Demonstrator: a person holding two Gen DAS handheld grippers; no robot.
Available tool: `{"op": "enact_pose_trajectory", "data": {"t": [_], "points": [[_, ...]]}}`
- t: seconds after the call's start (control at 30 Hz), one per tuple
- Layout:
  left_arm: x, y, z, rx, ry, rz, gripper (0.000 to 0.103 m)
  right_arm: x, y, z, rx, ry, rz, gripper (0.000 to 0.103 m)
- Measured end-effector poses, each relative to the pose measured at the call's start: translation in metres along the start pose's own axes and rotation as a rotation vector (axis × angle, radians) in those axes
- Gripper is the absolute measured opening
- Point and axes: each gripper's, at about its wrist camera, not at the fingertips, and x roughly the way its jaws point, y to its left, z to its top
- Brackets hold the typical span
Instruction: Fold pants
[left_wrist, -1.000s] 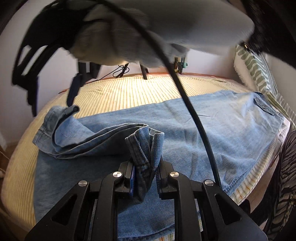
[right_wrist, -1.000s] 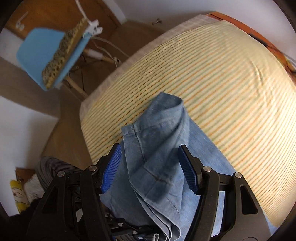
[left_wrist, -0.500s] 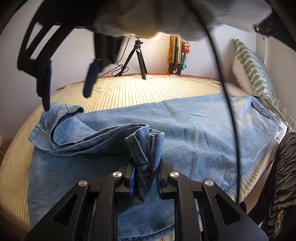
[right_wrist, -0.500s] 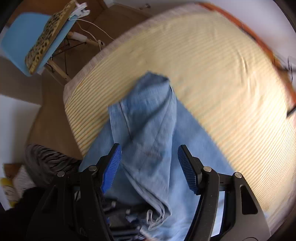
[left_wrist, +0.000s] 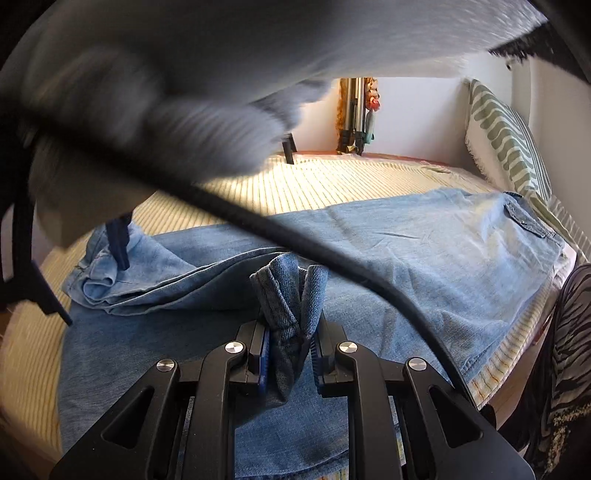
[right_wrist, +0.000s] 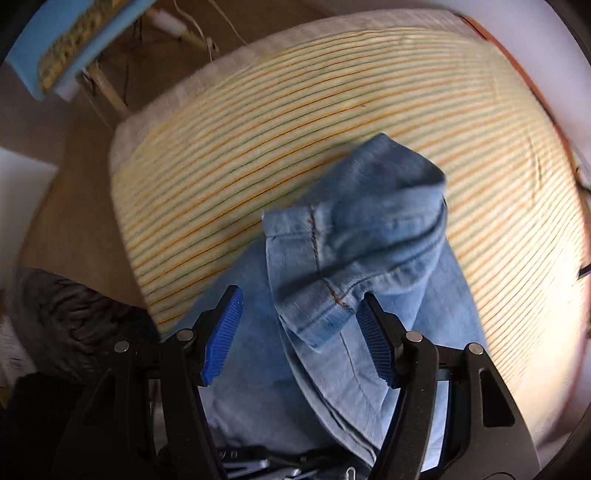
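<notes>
Now, my left tongs (left_wrist: 288, 349): pinching a bunched fold of the pants (left_wrist: 424, 258), blue pads pressed on the denim from both sides, the fold standing up between them.
My right tongs (right_wrist: 297, 334): spread wide, pointing down at the bed; a hemmed edge of denim lies between the blue pads, close to the right-hand pad, and I cannot tell whether it touches.
Pants: light blue denim, spread flat across the striped bedspread (left_wrist: 314, 181); in the left view they run from my tongs out to the right, where a flapped pocket (left_wrist: 524, 218) lies near the bed's edge.
Leg end (right_wrist: 373, 221): rumpled and doubled over itself, lying on the bedspread just ahead of my right tongs, a seam running down it.
In the way: a blurred grey sleeve (left_wrist: 221, 74) fills the top of the left view, and a black cable (left_wrist: 369, 280) crosses in front of the pants.
Around: a green-patterned pillow (left_wrist: 506, 136) leans at the far right of the bed; tripod legs (left_wrist: 354, 122) stand against the back wall; a blue chair (right_wrist: 51, 48) stands on the wooden floor beyond the bed's corner.
</notes>
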Motion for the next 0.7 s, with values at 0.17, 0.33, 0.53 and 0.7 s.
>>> {"op": "enact_pose_trajectory", "data": {"t": [0.17, 0.33, 0.53, 0.7], "points": [[0.0, 0.003, 0.0, -0.005, -0.001, -0.007, 0.016, 0.019, 0.011, 0.008, -0.061, 0.06, -0.108, 0.066], [-0.003, 0.007, 0.0, -0.006, -0.003, -0.01, 0.016, 0.015, 0.004, 0.008, -0.064, 0.059, -0.091, 0.04], [-0.01, 0.006, 0.002, 0.009, -0.006, -0.017, 0.016, -0.023, -0.042, -0.014, 0.036, -0.075, 0.04, 0.025], [-0.021, 0.0, 0.008, 0.016, -0.026, -0.055, 0.016, -0.063, -0.117, -0.071, 0.201, -0.237, 0.184, 0.025]]}}
